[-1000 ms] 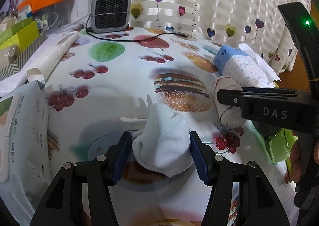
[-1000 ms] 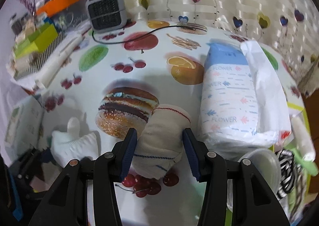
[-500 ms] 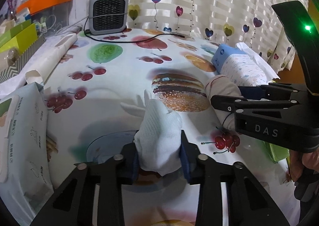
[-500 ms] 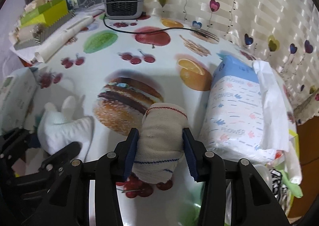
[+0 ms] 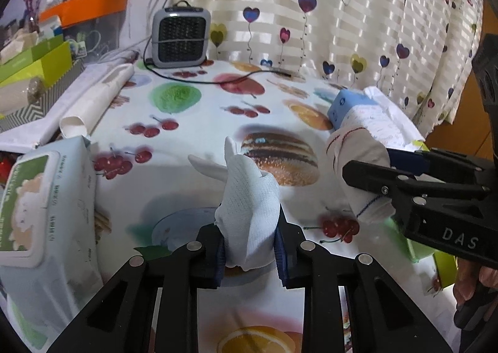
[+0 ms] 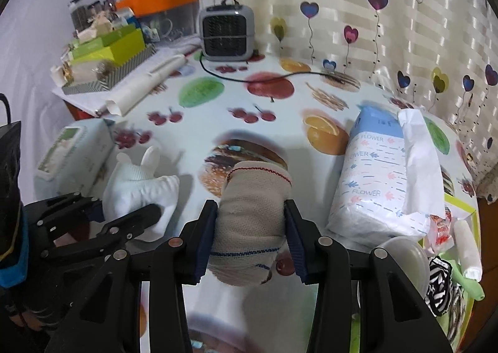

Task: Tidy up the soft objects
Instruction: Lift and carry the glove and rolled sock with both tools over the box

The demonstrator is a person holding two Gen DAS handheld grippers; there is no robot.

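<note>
The worktop [image 5: 193, 122], spread with a cloth printed with fruit and a burger, fills both views, and a curtain [image 5: 342, 10] with heart balloons hangs behind it. Ahead and to the right of the right gripper's fingers lies a white tissue pack [image 6: 373, 184] with a blue end, printed FLOWER; to the left of the left gripper's fingers lies a wet-wipe pack [image 5: 40, 206] with a green lid. Far ahead of both pairs of fingers stands a small grey heater [image 5: 180, 38] with its black cord trailing across the cloth. The right gripper [image 6: 250, 236] is clamped on a beige rolled sock [image 6: 249, 222] with a red-stitched rim and thin blue lines; the roll sits squarely between the blue pads, its rimmed end reaching forward past the fingertips and its other end bulging back behind them, over the printed cherries. The left gripper [image 5: 249, 242] is clamped on a white glove [image 5: 249, 212], pinched at its lower part between the pads, with the body standing up forward of the fingertips and its floppy finger tubes pointing ahead and to the left. In the left wrist view the sock hangs to the right of the left fingers, apart from the glove. Against the frames a second ago, the left fingers, then wide on either side of the glove, have closed on it, and both objects now appear raised off the cloth, where the glove lay flat before.
</note>
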